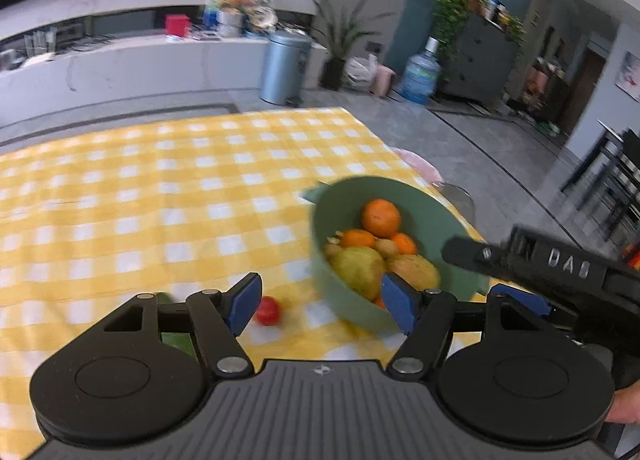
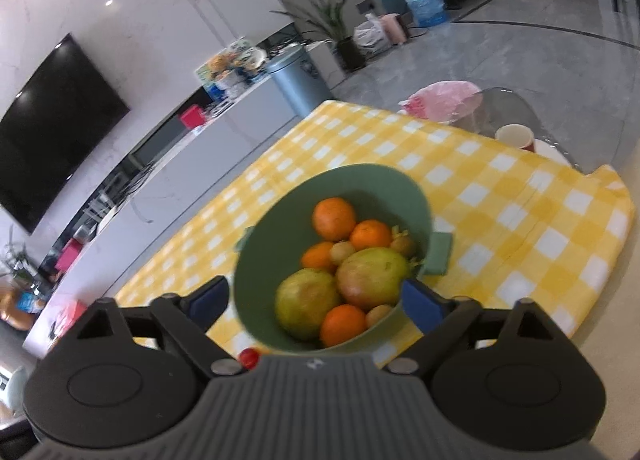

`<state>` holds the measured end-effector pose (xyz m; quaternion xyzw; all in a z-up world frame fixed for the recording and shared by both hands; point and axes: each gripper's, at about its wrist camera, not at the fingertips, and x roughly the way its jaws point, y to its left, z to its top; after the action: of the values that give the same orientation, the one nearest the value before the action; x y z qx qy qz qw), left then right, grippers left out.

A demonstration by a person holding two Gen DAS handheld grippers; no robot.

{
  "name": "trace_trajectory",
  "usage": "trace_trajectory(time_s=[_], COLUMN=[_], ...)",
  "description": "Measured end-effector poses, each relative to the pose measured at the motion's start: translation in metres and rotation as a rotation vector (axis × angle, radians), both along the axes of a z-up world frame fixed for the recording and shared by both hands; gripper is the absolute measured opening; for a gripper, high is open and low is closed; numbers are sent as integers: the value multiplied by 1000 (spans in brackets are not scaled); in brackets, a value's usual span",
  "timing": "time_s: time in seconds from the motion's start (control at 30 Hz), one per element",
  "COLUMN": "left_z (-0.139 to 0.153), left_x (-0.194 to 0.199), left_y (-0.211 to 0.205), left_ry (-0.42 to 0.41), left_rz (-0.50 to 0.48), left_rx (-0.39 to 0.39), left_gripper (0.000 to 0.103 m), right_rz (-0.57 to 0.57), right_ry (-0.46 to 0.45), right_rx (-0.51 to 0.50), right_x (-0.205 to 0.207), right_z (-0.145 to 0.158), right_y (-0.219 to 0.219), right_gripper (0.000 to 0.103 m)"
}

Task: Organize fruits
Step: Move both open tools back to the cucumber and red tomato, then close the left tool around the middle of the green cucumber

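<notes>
Oranges [image 2: 334,218] fill a round green plastic bowl [image 2: 280,220] on the yellow-checked desk [image 1: 160,188]; left claw [image 1: 320,302] and right claw [image 2: 316,302] gape, empty.

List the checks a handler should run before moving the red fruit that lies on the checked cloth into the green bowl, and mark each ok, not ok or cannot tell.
1. Left gripper open and empty: ok.
2. Right gripper open and empty: ok.
3. Red fruit in view, free on the checked cloth: ok.
4. Green bowl upright on the cloth: ok.
5. Room left in the bowl: cannot tell; oranges and two large yellow-green fruits fill much of it.
6. Green object behind the left gripper identified: cannot tell.
</notes>
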<state>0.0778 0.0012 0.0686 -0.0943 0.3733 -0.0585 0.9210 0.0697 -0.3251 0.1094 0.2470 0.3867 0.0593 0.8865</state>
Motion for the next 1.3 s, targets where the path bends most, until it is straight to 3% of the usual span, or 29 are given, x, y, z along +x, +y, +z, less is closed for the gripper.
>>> trace_trajectory(time_s=[0.13,0.3,0.43,0.5,0.67,0.8,0.87,1.17,1.3], left_z=[7,11,3,-8,-50,-75,-83,-89,-95], left_x=[-7,-24,-26,-24,-4,9,11,29,36], left_y=[25,57,77,85,93,89,86,64,55], left_ry=[35,1,24,61,260,327,323,334,325], left_rz=[121,182,237,270,324,329,332,334,317], left_rx=[28,-17,-53,-56,-48,-59,-75,-77,-78], left_gripper=[82,82,82,82,82,80,85,84,79], right_rz=[98,218,286,286,247,230,221,211,200], right_ry=[-22,-25,-6,9,-8,-8,14,58,66], right_rx=[-65,-82,-84,-76,-9,-18,-11,19,49], right_x=[-6,-10,-12,-14,-15,-13,-10,-1,-1], right_z=[8,8,1,-6,-8,-11,-18,-33,-36], right_y=[25,61,92,105,117,118,115,97,89], right_gripper=[56,54,53,47,46,46,46,46,46])
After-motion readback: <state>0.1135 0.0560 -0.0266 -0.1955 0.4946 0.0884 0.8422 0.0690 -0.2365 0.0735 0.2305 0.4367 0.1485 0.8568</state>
